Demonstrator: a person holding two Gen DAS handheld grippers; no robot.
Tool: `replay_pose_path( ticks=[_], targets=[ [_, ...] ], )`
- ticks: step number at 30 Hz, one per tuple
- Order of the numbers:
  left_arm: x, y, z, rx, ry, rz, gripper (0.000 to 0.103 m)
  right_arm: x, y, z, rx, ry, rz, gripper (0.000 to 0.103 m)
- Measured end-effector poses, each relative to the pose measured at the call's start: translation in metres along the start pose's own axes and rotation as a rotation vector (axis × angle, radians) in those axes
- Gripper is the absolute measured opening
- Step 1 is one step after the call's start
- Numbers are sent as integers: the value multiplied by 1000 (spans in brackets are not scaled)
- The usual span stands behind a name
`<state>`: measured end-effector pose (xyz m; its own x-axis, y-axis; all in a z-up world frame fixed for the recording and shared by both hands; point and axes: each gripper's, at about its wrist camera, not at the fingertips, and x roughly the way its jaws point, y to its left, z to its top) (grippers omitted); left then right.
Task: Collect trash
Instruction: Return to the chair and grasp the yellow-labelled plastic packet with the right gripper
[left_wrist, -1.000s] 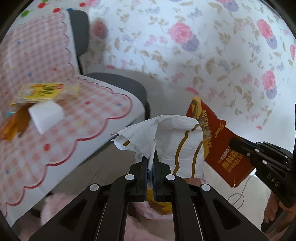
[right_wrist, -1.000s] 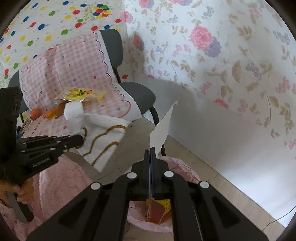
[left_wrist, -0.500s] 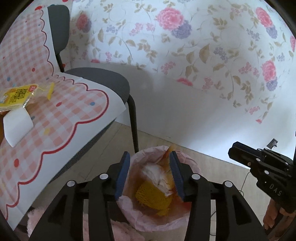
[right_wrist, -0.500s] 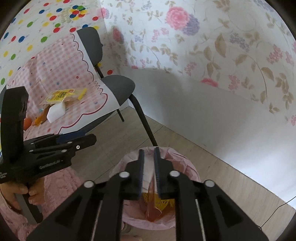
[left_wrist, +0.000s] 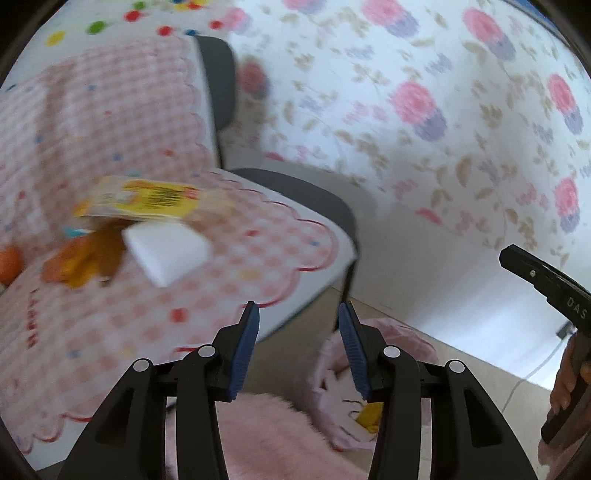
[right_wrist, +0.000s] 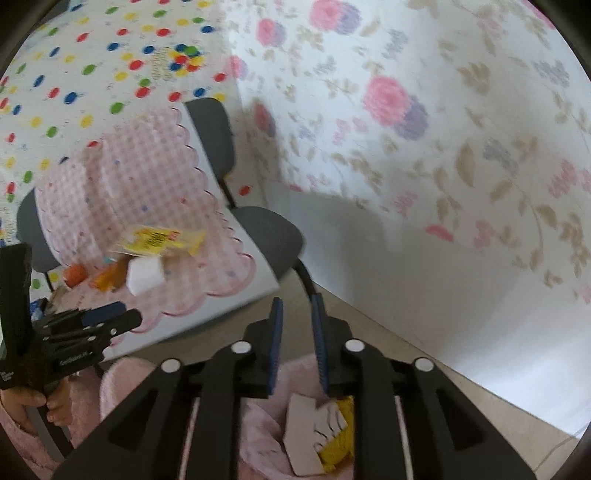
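Both grippers hover empty above the pink-lined bin (right_wrist: 258, 417); left gripper (left_wrist: 297, 317) spread wide; right gripper (right_wrist: 297, 314) opening, nothing between; discarded wrappers (right_wrist: 317, 435) lie inside the bin; a yellow packet (left_wrist: 147, 199) sits on the chair beside it.

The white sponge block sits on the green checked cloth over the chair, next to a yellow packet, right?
Nearly. The cloth is pink checked, not green, as the left wrist view shows. The white sponge block does sit on it over the chair, next to the yellow packet.
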<state>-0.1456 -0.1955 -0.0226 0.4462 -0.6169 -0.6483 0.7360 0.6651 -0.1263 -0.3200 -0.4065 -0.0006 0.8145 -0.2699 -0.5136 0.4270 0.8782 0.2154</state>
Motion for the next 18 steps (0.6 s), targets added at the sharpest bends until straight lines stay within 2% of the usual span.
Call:
replay_pose_path(
  ticks=[5, 13, 18],
  targets=[
    [-27, 47, -2, -72, -13, 101, 47, 22, 33, 16, -54, 16, 79, 29],
    [-63, 129, 2, -224, -44, 286, 48, 64, 112, 38, -207, 81, 214, 29],
    [-66, 166, 8, -277, -45, 366, 56, 96, 158, 48, -298, 116, 264, 33]
  ],
)
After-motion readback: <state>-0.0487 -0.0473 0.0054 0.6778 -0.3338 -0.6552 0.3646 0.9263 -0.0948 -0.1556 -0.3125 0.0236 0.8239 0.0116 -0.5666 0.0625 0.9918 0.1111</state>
